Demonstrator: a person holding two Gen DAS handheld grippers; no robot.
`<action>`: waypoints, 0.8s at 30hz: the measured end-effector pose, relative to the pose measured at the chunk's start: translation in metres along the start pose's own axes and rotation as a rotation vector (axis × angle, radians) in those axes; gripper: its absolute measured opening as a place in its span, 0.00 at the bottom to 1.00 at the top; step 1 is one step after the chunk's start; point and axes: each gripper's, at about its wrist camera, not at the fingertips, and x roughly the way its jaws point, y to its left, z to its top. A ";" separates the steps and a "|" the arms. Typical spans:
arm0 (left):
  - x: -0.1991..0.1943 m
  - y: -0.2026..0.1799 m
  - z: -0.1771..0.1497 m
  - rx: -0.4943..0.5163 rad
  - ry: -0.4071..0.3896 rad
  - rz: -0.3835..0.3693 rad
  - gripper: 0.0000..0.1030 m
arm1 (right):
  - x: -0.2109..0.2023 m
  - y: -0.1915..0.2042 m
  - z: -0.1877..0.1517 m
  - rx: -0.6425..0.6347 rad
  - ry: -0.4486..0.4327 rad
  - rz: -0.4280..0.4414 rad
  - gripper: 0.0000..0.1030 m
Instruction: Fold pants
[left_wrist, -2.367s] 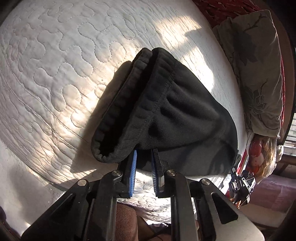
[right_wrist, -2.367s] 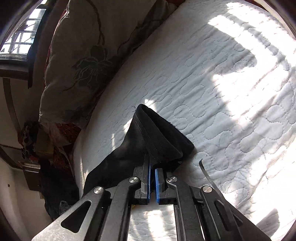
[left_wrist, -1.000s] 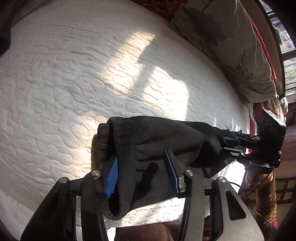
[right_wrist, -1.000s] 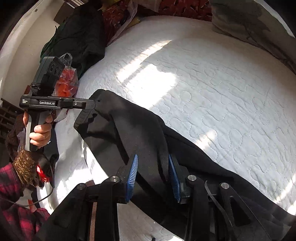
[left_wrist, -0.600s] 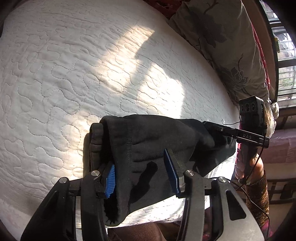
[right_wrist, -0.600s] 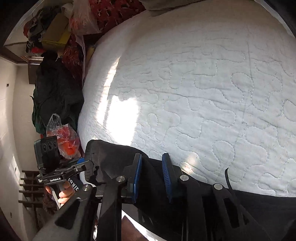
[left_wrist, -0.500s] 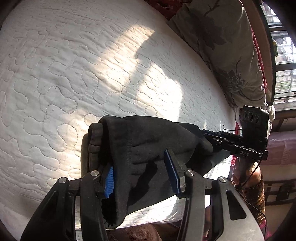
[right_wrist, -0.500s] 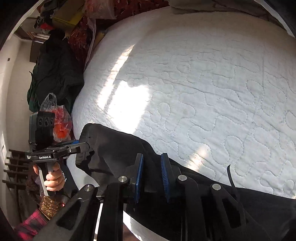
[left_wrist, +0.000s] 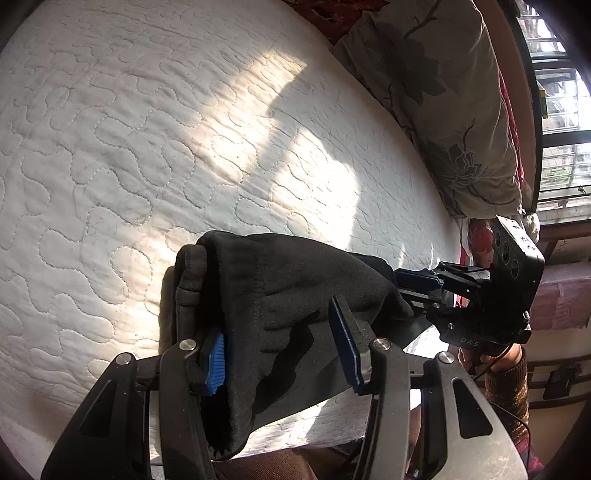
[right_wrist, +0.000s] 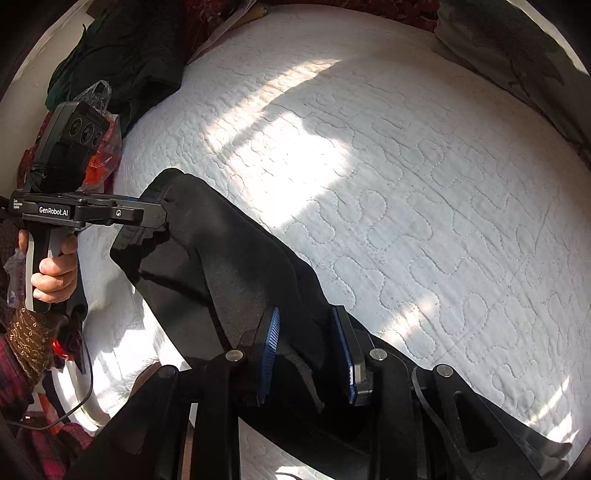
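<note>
Lying along the near edge of a sunlit white quilted mattress (left_wrist: 147, 140), the black pants (left_wrist: 295, 291) sit between both grippers' spread jaws; a floral pillow (left_wrist: 436, 85) leans near the window (left_wrist: 557, 122).

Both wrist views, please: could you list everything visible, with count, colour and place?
pants: one, black, lying along the bed's near edge
quilt: one, white, covering the bed
pillow: one, beige floral, far right in the left view
plastic bag: one, red contents, beside the bed
dark clothes: a pile, beyond the bed
left gripper: black, blue pads, open around the waistband
right gripper: black, blue pads, open over a pant leg
</note>
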 end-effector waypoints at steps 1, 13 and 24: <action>0.001 -0.003 0.001 0.009 -0.008 0.013 0.46 | -0.001 0.007 -0.002 -0.038 -0.017 -0.045 0.23; 0.005 -0.003 0.005 0.006 -0.041 0.153 0.19 | -0.023 -0.010 0.010 0.042 -0.184 -0.170 0.03; 0.002 -0.001 0.005 0.000 -0.043 0.200 0.15 | 0.001 -0.013 0.013 0.081 -0.197 -0.244 0.03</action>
